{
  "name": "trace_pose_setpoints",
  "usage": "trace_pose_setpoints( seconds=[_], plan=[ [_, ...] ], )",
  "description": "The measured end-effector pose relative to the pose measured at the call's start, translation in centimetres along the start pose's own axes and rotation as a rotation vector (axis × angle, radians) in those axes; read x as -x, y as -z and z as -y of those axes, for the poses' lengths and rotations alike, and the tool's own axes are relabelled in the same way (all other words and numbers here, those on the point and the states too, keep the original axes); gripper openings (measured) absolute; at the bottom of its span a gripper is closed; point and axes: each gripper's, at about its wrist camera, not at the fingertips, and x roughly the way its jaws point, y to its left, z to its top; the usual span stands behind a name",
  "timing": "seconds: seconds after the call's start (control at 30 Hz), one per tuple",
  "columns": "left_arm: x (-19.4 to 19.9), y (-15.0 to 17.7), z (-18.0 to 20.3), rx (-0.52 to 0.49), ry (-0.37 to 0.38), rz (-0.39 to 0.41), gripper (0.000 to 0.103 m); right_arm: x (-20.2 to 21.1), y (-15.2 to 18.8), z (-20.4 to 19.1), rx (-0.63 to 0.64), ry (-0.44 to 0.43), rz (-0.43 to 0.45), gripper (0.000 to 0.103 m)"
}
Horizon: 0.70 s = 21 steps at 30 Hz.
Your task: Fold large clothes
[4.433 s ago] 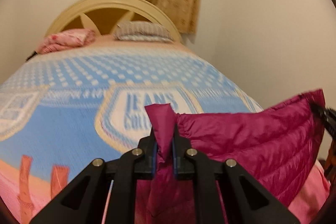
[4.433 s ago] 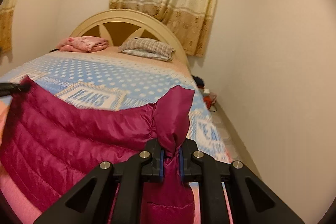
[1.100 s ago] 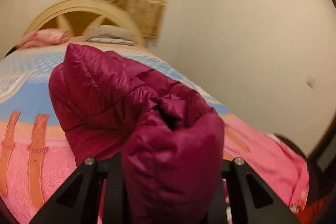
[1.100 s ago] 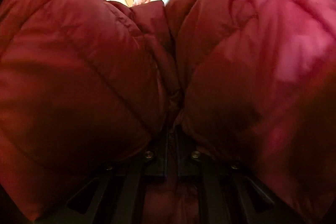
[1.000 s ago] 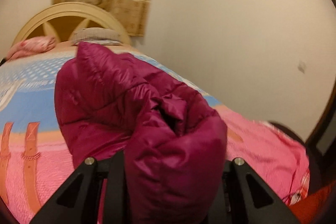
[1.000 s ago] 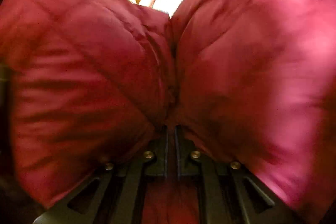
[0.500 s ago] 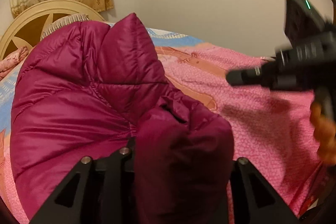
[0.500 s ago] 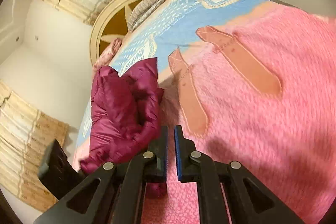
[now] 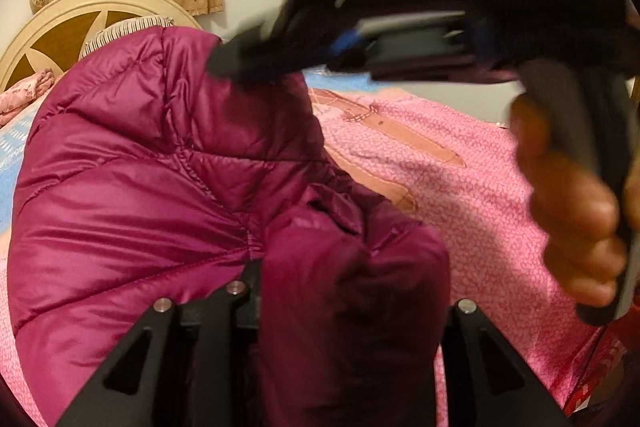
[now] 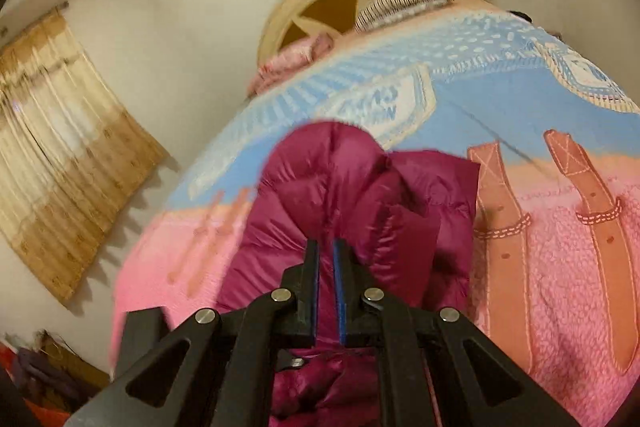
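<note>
Magenta quilted puffer jacket (image 9: 132,195) bulges over and hides the left gripper's (image 9: 352,291) fingers, clamp unclear; right gripper (image 10: 326,291) closed, empty.

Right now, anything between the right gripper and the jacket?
Nothing visible. The right gripper, fingers shut and empty, hangs just above the magenta jacket bunched on the bed cover. The left gripper has a fold of it between its fingers.

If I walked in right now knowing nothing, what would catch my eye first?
Surely the shiny magenta puffer jacket, bunched in a heap on the pink-and-blue bedspread. A thick fold of it bulges between the fingers of the left gripper. The right gripper, blurred in a hand, hangs above the jacket with its fingers nearly together and nothing between them.
</note>
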Motion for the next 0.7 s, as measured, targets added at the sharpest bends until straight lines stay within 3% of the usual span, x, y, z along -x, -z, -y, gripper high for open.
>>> trace_pose_setpoints(
  seconds=[0.13,0.3,0.43,0.5,0.57,0.7],
  plan=[
    [0.2,0.0,-0.1,0.010,0.005,-0.008,0.034,-4.1,0.7,2.9,-0.026,0.113,-0.112,0.007],
    [0.4,-0.1,0.7,-0.006,-0.032,-0.061,0.041,-7.4,1.9,6.6,-0.154,0.012,-0.185,0.006],
    [2.1,-0.2,1.1,0.006,-0.059,-0.096,0.048,-8.0,2.3,5.7,-0.066,0.081,-0.177,0.002],
    [3.9,-0.1,1.2,0.016,-0.055,-0.097,0.061,-8.3,2.7,4.6,0.007,0.141,-0.158,0.002],
    [6.1,0.1,0.9,0.024,-0.067,-0.083,0.080,-8.6,2.9,4.3,0.026,0.168,-0.143,0.002],
    [11.1,0.0,-2.1,0.116,-0.047,0.008,0.098,-8.6,3.1,4.5,0.028,0.189,-0.126,0.002]
  ],
)
